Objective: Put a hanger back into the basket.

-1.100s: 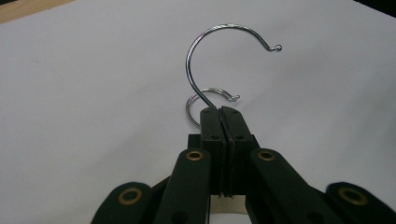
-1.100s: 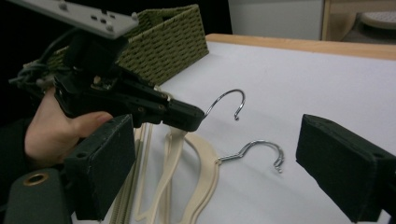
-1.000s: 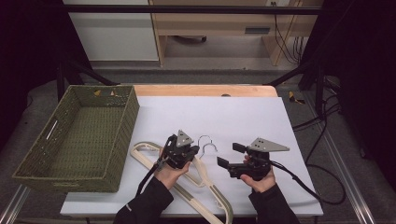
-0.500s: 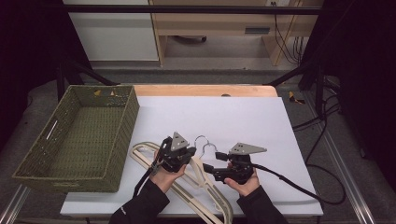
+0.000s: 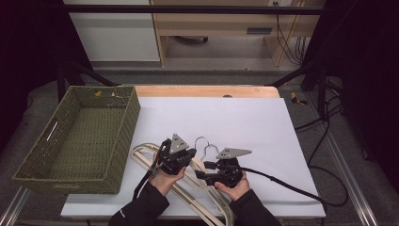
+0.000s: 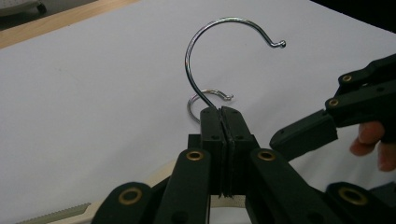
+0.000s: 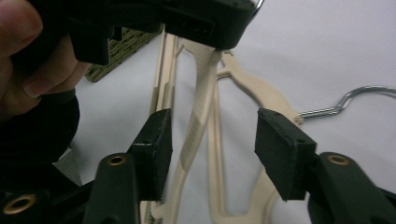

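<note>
Two cream plastic hangers (image 5: 141,159) with metal hooks lie stacked near the table's front edge. My left gripper (image 5: 188,157) is shut on the upper hanger's neck, right under its hook (image 6: 201,51), and lifts that end a little. The second hanger's hook (image 6: 208,99) rests on the white sheet behind. My right gripper (image 5: 201,170) faces the left one at close range; its jaws have just been closing. In the right gripper view they straddle the upper hanger's ribbed arm (image 7: 198,126), with gaps on both sides. The lower hanger (image 7: 261,98) lies to the right.
A green woven basket (image 5: 120,117) stands at the table's left, close to the hangers' far ends. The white sheet (image 5: 235,122) stretches bare behind and to the right. Cables (image 5: 291,186) trail off the right gripper toward the table's right edge.
My right gripper has moved left and down to the left gripper, and its jaws have narrowed around the hanger's arm. The left gripper has kept its hold in place.
</note>
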`<state>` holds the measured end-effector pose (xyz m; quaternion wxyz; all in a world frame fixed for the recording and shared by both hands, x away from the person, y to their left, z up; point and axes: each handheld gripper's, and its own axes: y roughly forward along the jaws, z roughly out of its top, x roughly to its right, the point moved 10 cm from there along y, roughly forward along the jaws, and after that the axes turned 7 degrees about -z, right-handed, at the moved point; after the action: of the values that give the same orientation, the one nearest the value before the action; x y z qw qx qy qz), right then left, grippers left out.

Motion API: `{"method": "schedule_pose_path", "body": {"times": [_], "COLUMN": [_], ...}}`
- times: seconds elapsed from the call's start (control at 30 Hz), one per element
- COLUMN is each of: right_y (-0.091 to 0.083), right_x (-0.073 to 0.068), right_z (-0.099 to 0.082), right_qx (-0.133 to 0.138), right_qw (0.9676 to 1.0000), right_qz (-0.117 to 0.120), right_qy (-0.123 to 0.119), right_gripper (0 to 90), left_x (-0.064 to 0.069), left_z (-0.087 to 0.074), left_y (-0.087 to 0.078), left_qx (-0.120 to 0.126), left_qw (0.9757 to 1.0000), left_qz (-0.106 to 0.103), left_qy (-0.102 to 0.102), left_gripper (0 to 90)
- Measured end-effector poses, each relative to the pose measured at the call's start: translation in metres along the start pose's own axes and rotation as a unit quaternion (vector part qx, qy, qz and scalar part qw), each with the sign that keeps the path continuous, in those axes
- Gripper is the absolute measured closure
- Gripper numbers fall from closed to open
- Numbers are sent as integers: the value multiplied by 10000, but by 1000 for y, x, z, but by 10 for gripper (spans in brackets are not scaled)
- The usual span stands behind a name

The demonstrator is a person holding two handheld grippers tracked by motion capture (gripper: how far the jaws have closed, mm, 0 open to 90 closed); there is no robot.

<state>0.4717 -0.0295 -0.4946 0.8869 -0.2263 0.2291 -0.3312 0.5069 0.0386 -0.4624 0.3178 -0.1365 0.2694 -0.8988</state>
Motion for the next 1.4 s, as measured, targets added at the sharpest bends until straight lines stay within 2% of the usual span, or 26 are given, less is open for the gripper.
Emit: {"method": "schedule_pose_path", "body": {"times": [0.2,0.33,0.47,0.6,0.7,0.83,0.9,1.0,1.07,1.13,1.23,1.33,1.4], "right_y": [11,14,16,15,15,14,14,12,11,11,9,7,5], "right_x": [-6,-9,-9,-11,-11,-12,-14,-17,-18,-20,-21,-23,-24], "right_z": [-6,-7,-7,-7,-6,-6,-5,-3,-2,-1,0,1,1], "right_qx": [-183,-257,-334,-403,-389,-411,-389,-362,-360,-345,-337,-352,-371], "right_qw": [9997,9991,9981,9965,9962,9950,9943,9929,9920,9912,9903,9892,9889], "right_qz": [131,276,382,459,484,500,582,707,764,815,859,932,945], "right_qy": [5,201,353,563,617,767,808,883,940,983,1041,1072,1088], "right_gripper": [642,726,782,797,803,816,827,842,849,856,864,867,867], "left_x": [0,0,0,0,1,1,-1,-3,-7,-8,-14,-19,-22], "left_z": [0,0,0,-1,-1,1,1,1,0,0,-1,-5,-7], "left_y": [0,-1,-1,-2,-5,-14,-21,-33,-41,-49,-60,-69,-75], "left_qx": [35,35,53,48,69,151,163,259,326,421,545,601,627], "left_qw": [10000,10000,10000,10000,9999,9994,9994,9988,9985,9975,9967,9958,9957], "left_qz": [-12,-12,5,-7,-131,-312,-311,-424,-449,-567,-596,-681,-685], "left_qy": [1,0,9,44,-1,-81,-24,-54,-8,18,103,84,38], "left_gripper": [884,884,884,881,865,731,686,555,445,352,207,127,110]}}
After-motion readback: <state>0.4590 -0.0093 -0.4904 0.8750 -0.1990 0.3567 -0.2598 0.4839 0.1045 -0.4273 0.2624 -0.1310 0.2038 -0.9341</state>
